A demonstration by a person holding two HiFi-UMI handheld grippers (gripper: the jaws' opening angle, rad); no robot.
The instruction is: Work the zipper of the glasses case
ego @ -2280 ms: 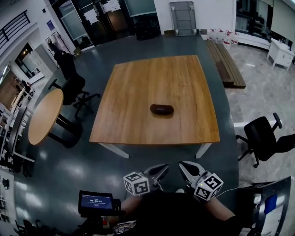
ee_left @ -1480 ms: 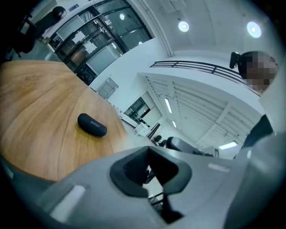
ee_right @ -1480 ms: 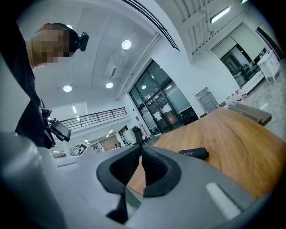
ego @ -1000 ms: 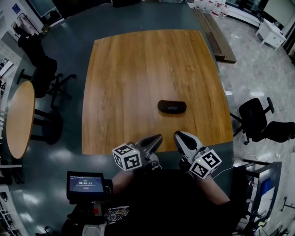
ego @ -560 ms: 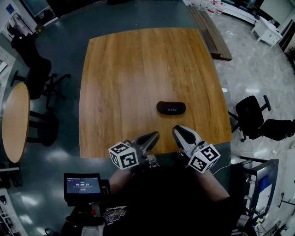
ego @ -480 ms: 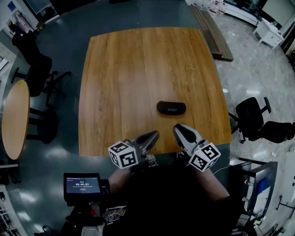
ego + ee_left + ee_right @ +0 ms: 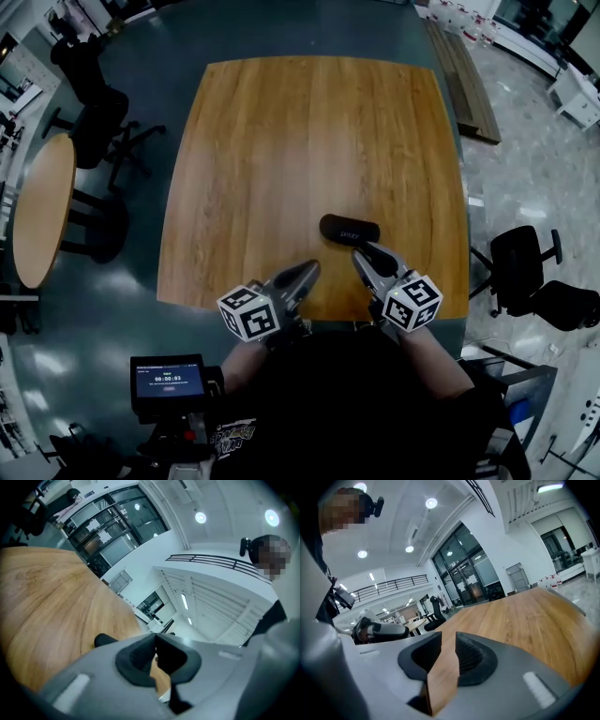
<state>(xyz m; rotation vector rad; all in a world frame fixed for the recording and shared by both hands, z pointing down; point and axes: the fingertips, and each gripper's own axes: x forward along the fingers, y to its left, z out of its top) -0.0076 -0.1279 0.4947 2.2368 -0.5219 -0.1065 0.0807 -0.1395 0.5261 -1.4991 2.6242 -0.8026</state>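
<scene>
- Left gripper (image 7: 155, 645) is clenched: its ribbed dark pads meet edge to edge with nothing between them, set in smooth grey shells.
- Right gripper (image 7: 448, 651) is released. Its jaws have just been opening, and the narrow gap shows only table wood, with no object in it.
- Square table (image 7: 281, 141) has a warm wood top with long straight grain and softly rounded corners.
- Round table (image 7: 42, 220), off to the left, is a paler wood disc.
- Office chair (image 7: 530, 272), off to the right, is black and padded.
- Screen (image 7: 169, 382), low on the left, is a dark flat rectangle lit blue.
- Glasses case (image 7: 350, 230) is a dark, matte, rounded oblong. It lies flat on the square table, towards the near edge and right of the middle, just ahead of the right gripper's tips.
</scene>
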